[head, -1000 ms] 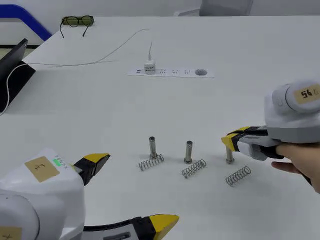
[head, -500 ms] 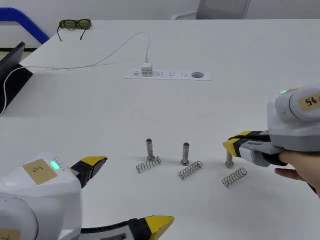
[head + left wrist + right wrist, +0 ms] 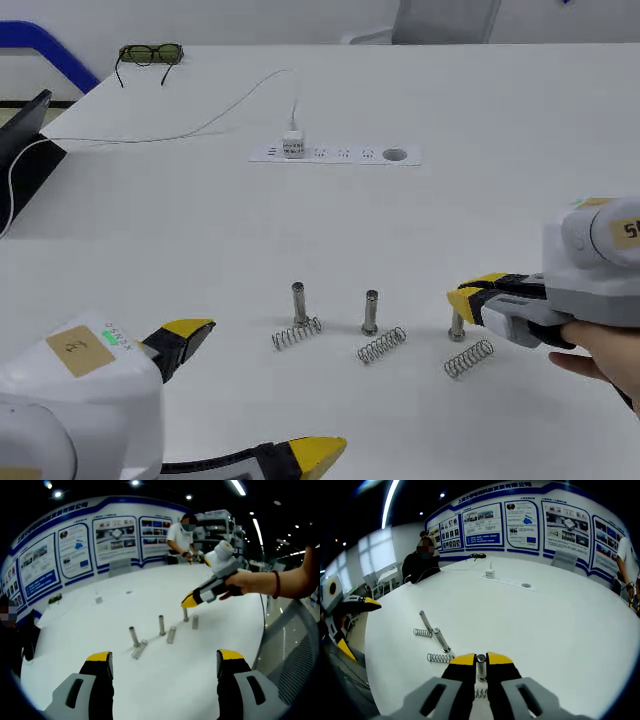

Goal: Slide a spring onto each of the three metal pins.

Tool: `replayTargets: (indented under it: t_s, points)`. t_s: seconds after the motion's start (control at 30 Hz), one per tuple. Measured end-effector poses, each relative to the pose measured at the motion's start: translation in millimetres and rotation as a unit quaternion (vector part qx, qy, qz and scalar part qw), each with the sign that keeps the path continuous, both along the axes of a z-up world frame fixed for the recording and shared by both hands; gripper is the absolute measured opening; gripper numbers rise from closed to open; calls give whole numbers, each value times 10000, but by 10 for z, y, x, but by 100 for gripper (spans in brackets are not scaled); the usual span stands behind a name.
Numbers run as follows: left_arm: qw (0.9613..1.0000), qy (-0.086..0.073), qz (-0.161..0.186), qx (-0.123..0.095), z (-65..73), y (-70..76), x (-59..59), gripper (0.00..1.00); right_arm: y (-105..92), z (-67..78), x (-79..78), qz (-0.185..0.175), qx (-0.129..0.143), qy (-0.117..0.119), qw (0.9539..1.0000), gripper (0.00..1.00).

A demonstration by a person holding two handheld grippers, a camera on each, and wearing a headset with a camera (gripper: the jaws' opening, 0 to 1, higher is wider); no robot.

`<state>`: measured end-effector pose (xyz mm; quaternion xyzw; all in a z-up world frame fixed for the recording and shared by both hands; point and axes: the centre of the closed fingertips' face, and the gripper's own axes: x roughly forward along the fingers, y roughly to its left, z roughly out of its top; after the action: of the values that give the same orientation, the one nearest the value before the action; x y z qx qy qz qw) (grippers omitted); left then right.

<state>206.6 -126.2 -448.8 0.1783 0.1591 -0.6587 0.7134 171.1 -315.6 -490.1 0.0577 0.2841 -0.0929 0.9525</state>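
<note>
Quick tally from my remote seat: I'm counting three pins [image 3: 298, 302] [image 3: 371, 311] [image 3: 457, 326], three springs [image 3: 297, 333] [image 3: 382, 344] [image 3: 468, 358], one power strip [image 3: 345, 155] with one plug [image 3: 293, 143] in it, one pair of glasses [image 3: 150, 52], and my two grippers [image 3: 255, 390] [image 3: 463, 300].

White table [image 3: 450, 100] carries pins [image 3: 371, 310], springs [image 3: 382, 345] (three each), power strip [image 3: 335, 154], glasses [image 3: 150, 52].

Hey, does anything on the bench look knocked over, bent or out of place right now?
Nothing stands out. The left pin, middle pin and right pin all stand upright, with the left spring, middle spring and right spring lying loose beside them. The right gripper has its jaws around the right pin.
</note>
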Motion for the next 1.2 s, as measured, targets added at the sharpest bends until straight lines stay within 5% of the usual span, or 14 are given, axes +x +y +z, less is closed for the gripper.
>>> replayTargets:
  t_s: [0.9, 1.2]
  points:
    - [9998, -95, 18, 178, -69, 29, 18, 85, 33, -2, -86, 59, -270, 199, 9994, 9]
    - [9997, -115, 24, 201, -105, -12, 129, 76, -42, 103, -130, -91, -279, 26, 9996, 23]
